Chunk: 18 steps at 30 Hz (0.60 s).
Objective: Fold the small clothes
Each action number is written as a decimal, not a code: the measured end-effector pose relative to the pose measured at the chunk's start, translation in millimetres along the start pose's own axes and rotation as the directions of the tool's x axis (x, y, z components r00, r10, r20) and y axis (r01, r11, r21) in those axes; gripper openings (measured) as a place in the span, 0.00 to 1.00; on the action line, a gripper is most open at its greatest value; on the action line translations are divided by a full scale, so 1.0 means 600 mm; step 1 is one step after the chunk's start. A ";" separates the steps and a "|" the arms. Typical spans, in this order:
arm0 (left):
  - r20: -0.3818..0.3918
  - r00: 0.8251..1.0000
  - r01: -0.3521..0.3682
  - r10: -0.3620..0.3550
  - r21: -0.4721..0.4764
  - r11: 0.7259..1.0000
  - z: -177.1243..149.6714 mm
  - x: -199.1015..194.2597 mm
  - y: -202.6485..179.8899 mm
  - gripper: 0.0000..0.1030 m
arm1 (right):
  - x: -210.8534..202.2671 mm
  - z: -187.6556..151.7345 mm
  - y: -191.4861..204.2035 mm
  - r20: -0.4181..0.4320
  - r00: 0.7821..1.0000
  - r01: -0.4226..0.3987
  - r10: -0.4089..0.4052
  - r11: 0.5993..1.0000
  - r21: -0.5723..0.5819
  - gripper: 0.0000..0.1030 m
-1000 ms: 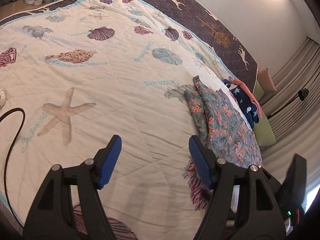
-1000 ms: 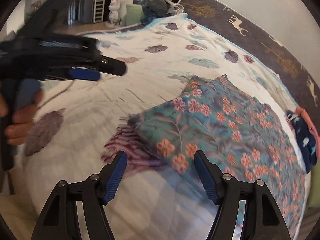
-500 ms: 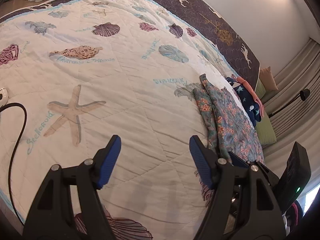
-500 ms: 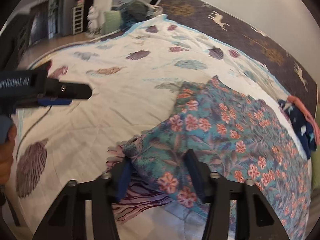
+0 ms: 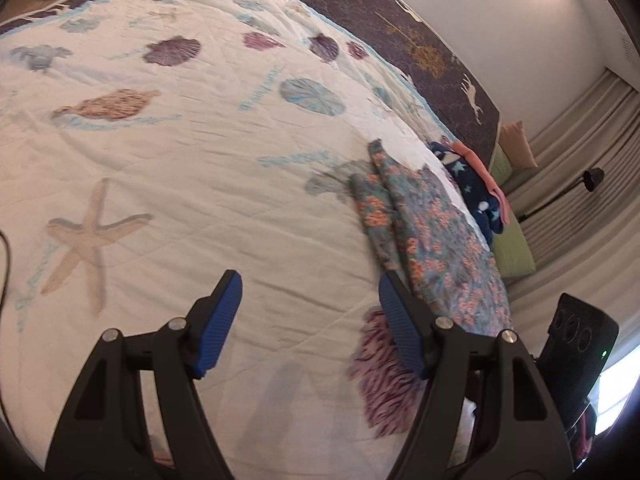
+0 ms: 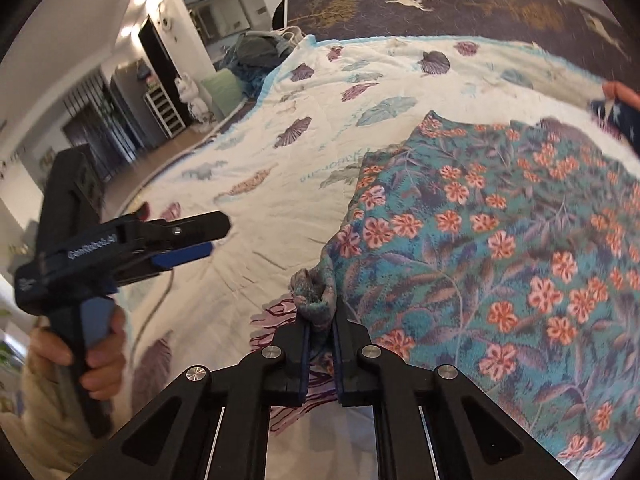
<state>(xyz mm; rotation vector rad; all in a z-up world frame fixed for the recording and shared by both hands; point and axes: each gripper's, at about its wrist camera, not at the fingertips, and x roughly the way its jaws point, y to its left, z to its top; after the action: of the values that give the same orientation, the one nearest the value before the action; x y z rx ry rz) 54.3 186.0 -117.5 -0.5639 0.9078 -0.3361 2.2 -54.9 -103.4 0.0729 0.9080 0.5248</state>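
Black right gripper: its jaws were closing on a bunched corner of the floral cloth, and the blue pads pinched that wad between them.
Pinched corner: the fabric stood up in a small twisted knot just past the fingertips, lifted off the quilt.
Floral cloth: teal with orange-pink flowers; it lay spread on the bed to the right of the right gripper, wrinkled, with its near left corner drawn up into the grip.
Left gripper: held wide, nothing between its blue pads; it pointed down at bare quilt, with the cloth's edge just beside its right finger.
Left gripper in the right view: it hung to the left, above the quilt and apart from the cloth, gripped by a hand around its handle.
Quilt: white, printed with shells, a starfish and pale blue lettering; a purple coral print lay under the near corner of the cloth.
Navy garment: star-patterned with a pink piece on top, beyond the floral cloth near the far edge of the bed.
Bedspread: dark, with white deer and gold trees, along the far side of the quilt.
Cable: a black loop at the left edge of the left view.
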 end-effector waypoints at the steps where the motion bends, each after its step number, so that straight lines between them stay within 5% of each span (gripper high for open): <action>1: -0.017 1.000 0.010 -0.010 0.006 1.000 0.004 0.008 -0.009 0.69 | -0.001 0.000 0.000 0.000 1.000 -0.005 0.005 1.000 0.003 0.08; 11: -0.031 0.999 0.013 -0.009 0.113 0.994 0.023 0.035 -0.079 0.69 | 0.008 -0.004 0.003 -0.035 0.999 -0.002 0.001 1.000 -0.026 0.11; 16: -0.030 0.999 -0.024 0.026 0.057 0.998 0.022 0.031 -0.049 0.69 | 0.024 -0.022 0.060 -0.001 0.988 0.147 -0.152 0.961 -0.234 0.42; 18: -0.031 0.998 -0.047 0.048 0.030 0.998 0.023 0.026 -0.030 0.69 | 0.040 -0.038 0.098 0.039 0.965 0.256 -0.260 0.893 -0.371 0.55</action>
<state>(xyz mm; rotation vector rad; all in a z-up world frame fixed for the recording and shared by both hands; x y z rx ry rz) 73.9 168.0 -110.4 -0.5104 0.9438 -0.3152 -26.9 4.1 -118.7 -0.3949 0.8000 0.4407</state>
